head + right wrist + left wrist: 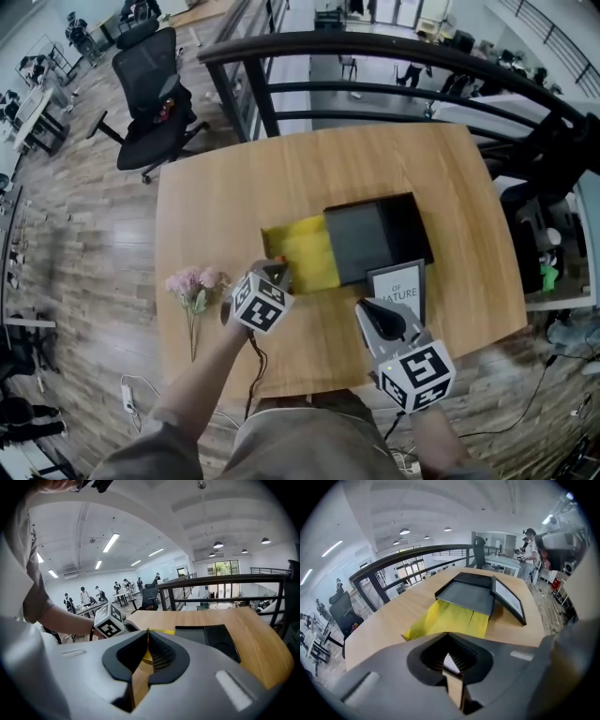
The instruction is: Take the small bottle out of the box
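Observation:
A black box (380,234) lies mid-table with a yellow paper lining (305,253) pulled out of its left side. My left gripper (274,274) hangs above the lining's near left corner with its jaws shut. In the left gripper view a small pale thing with a reddish edge, apparently the small bottle (449,663), sits pinched in the slit of the left gripper (450,659); the box (466,595) lies beyond. An orange speck of the bottle (278,261) shows at the tips. My right gripper (375,311) hovers near the front edge, shut and empty (146,653).
A framed card (397,286) leans against the box's near right side. Pink flowers (192,286) lie at the table's left. A dark curved railing (394,47) runs behind the table, and an office chair (150,84) stands at the far left.

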`<state>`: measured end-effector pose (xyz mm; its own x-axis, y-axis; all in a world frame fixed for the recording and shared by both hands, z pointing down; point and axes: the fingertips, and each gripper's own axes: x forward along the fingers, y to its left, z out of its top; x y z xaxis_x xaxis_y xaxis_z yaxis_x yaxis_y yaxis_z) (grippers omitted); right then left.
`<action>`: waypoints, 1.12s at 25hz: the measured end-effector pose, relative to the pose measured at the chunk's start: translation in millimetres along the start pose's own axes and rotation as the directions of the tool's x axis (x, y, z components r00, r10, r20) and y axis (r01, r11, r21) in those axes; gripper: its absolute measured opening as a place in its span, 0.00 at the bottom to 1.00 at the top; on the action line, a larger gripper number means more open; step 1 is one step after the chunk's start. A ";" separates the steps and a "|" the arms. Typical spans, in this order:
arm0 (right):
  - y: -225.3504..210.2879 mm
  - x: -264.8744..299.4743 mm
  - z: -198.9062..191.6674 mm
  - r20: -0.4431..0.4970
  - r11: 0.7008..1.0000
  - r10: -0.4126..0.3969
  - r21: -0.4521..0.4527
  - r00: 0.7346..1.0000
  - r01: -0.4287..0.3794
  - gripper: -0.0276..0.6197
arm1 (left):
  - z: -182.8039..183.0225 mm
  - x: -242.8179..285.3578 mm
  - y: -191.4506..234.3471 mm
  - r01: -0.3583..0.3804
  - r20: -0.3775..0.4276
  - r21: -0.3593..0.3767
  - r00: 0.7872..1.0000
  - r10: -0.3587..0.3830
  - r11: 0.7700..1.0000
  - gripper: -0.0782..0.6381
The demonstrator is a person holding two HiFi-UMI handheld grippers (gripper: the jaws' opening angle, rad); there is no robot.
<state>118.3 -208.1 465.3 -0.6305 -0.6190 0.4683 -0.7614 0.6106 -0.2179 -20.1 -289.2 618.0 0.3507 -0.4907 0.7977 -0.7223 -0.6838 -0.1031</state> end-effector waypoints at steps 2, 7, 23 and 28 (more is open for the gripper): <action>2.5 -0.2 -0.4 0.000 1.000 -0.001 0.002 1.000 0.001 0.07 | -3.4 -0.4 5.2 -0.014 -0.008 -0.025 1.000 0.013 1.000 0.11; 1.9 -1.2 -10.2 -0.018 1.000 -0.006 0.014 1.000 0.007 0.07 | -32.7 25.2 1.1 0.002 -0.166 -0.057 0.986 -0.012 0.998 0.32; -15.0 4.2 -21.6 -0.047 0.999 -0.005 0.052 0.999 0.008 0.07 | -50.9 66.1 -13.7 -0.015 -0.321 -0.047 0.947 -0.001 0.999 0.49; -17.3 7.3 -24.6 -0.057 0.999 0.003 0.054 0.998 0.000 0.07 | -42.4 76.8 -18.1 -0.020 -0.345 0.206 0.934 0.091 0.978 0.46</action>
<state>130.6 -211.1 493.5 -0.6232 -0.5883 0.5153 -0.7684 0.5830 -0.2638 -5.3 -291.6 706.2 0.0559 -0.3346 0.9407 -0.5904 -0.7709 -0.2391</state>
